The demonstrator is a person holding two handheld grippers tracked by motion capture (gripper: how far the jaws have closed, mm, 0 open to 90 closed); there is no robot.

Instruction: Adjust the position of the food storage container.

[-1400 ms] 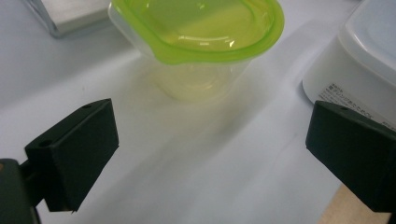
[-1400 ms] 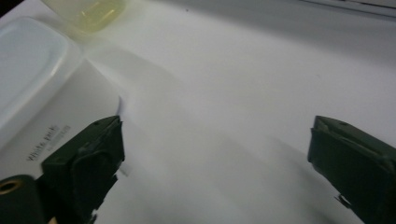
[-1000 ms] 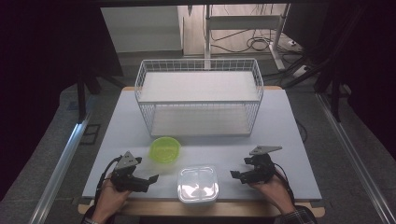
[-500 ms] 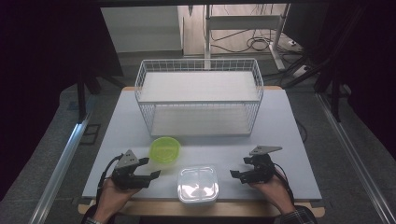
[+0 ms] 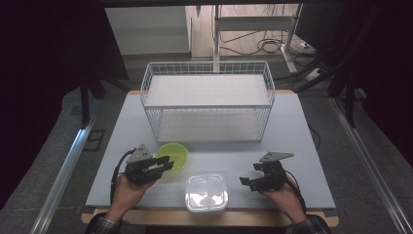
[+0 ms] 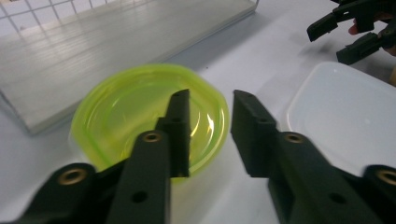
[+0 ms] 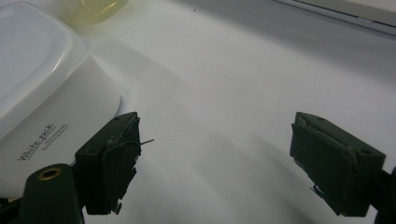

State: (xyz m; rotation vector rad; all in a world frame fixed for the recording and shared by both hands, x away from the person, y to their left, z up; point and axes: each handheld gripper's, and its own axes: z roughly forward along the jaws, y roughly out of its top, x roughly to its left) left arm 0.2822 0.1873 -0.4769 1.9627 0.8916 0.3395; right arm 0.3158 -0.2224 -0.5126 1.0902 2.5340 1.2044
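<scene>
Green bowl (image 6: 140, 116) sat on bench (image 5: 302, 146) before wire basket (image 5: 207, 97). Left hand-held gripper (image 6: 210, 133) hovered above its rim, jaws just closing, gap between, nothing gripped. Right hand-held gripper (image 7: 215, 158) wide open, empty, beside white container (image 7: 42, 79).

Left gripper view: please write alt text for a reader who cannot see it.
The left gripper has its two black jaws over the rim of a green bowl on the white table, with a gap between them. A white container sits at right, a wire basket behind.
</scene>
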